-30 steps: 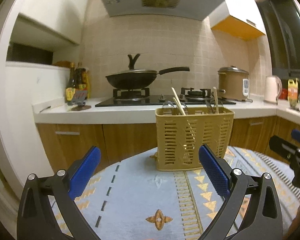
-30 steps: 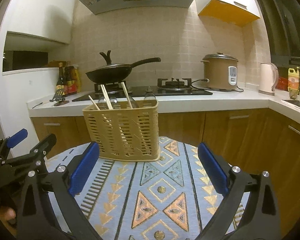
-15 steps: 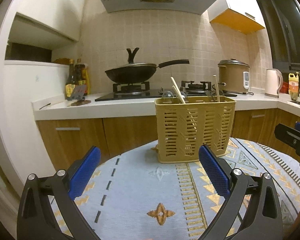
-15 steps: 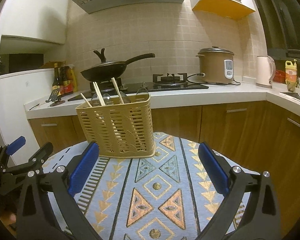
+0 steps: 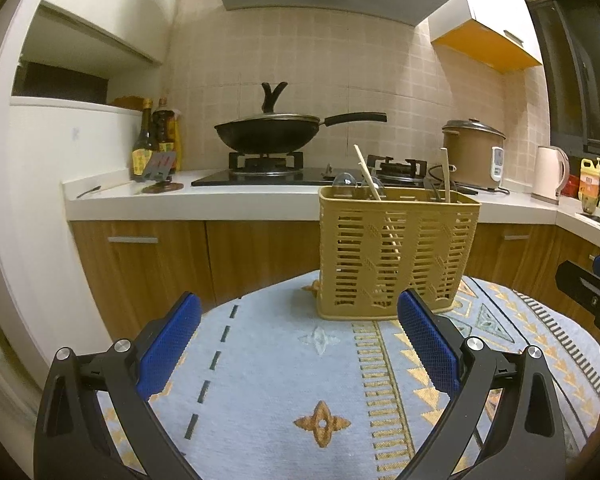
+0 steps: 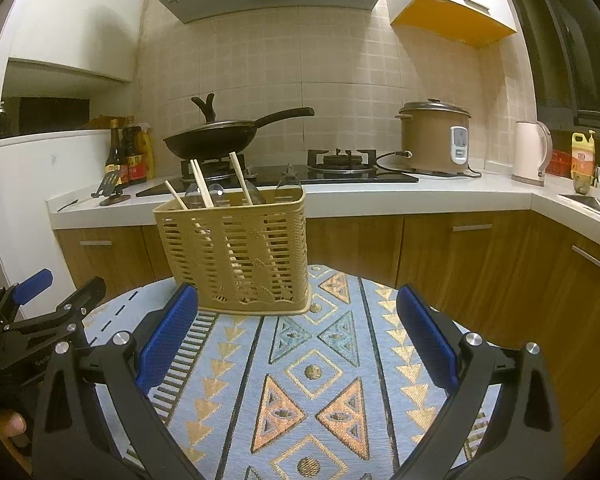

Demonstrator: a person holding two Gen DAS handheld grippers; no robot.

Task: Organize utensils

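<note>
Grippers hang spread and empty over a patterned cloth, a utensil basket ahead of them.

Left gripper (image 5: 298, 334) has its blue pads wide apart, grasping nothing; just beyond, the tan slotted basket (image 5: 398, 256) stands upright on the cloth-covered surface (image 5: 260, 364), with chopsticks (image 5: 367, 172) and spoon bowls (clear ones) poking above its rim. Right gripper (image 6: 298, 330) is likewise released, the basket ahead to its left.

Warm indoor light, sharp centre, strong fisheye bending at edges.
</note>
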